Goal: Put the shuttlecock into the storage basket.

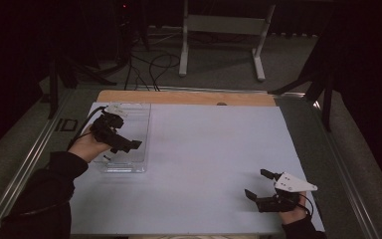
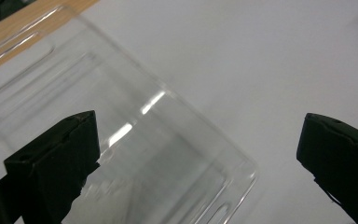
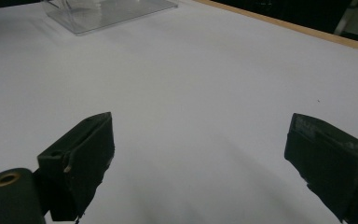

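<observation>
Overhead, high view: the clear tray [image 1: 127, 139] lies flat at the left of the white tabletop [image 1: 204, 159], its long axis running from the near edge toward the far wooden strip [image 1: 184, 97].
Left tool, high view: left tool [image 1: 129, 146] hovers over the tray's near half, jaws spread.
Right tool, high view: right tool [image 1: 259, 184] sits at the near right, well apart from the tray, jaws wide, holding nothing.
Left gripper view: the tray [image 2: 135, 154] is glossy transparent plastic, rectangular with rounded corners and moulded recesses; it runs diagonally, one corner between the wide black jaws.
Right gripper view: matte black jaws stand wide over the bare sheet; the tray [image 3: 107, 11] lies far off, top left.
</observation>
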The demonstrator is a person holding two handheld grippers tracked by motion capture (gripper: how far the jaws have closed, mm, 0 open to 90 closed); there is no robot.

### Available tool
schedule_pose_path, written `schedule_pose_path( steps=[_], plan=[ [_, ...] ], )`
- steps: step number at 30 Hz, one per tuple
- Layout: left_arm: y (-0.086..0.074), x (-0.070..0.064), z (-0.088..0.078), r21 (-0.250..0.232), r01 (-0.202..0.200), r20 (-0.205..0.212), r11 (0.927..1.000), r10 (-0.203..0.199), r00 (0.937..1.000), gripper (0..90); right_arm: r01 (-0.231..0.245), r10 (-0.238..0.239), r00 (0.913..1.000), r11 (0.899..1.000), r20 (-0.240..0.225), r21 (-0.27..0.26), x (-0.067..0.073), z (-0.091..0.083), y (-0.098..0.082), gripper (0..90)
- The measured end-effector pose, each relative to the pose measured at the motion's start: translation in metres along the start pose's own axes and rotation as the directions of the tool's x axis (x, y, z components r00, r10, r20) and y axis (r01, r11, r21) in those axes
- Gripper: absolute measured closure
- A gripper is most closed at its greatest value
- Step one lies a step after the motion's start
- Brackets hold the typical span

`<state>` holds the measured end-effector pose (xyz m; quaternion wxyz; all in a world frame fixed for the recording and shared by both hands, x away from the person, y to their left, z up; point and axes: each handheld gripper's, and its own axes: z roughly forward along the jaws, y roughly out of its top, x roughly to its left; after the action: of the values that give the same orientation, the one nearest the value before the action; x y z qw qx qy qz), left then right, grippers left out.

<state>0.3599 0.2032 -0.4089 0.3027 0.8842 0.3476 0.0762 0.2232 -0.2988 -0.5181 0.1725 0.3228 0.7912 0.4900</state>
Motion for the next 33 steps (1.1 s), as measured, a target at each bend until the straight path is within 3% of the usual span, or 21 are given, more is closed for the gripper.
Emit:
schedule_pose_path(
  steps=[12,21,27,28,29,32,33],
  plan=[
    [0.018,-0.019,0.016,-0.011,-0.098,0.010,0.9951,0.098,0.9951,0.1,0.000,0.000,1.0000,1.000,0.001,-0.002,0.000,-0.001,0.000,8.4],
    [0.031,-0.033,0.025,-0.052,-0.136,0.047,0.9894,0.138,0.9893,0.1,0.004,-0.004,1.0000,1.000,0.002,0.000,0.000,0.000,0.000,8.4],
    [0.040,-0.046,0.035,-0.087,-0.175,0.096,0.9807,0.183,0.9784,0.1,0.001,-0.001,1.0000,1.000,0.000,-0.002,0.000,0.000,0.000,8.4],
    [0.043,-0.052,0.038,-0.095,-0.199,0.107,0.9753,0.209,0.9721,0.1,0.005,-0.005,1.0000,1.000,0.000,-0.001,0.000,0.000,0.000,8.4],
    [0.043,-0.052,0.038,-0.095,-0.199,0.107,0.9753,0.209,0.9721,0.1,0.005,-0.005,1.0000,1.000,0.000,-0.001,0.000,0.000,0.000,8.4],
    [0.048,-0.063,0.044,-0.112,-0.234,0.125,0.9657,0.247,0.9608,0.1,0.005,-0.005,1.0000,1.000,0.000,-0.004,0.000,-0.001,0.000,8.4],
    [0.048,-0.063,0.044,-0.112,-0.234,0.125,0.9657,0.247,0.9608,0.1,0.005,-0.005,1.0000,1.000,0.000,-0.004,0.000,-0.001,0.000,8.4]
  ],
)
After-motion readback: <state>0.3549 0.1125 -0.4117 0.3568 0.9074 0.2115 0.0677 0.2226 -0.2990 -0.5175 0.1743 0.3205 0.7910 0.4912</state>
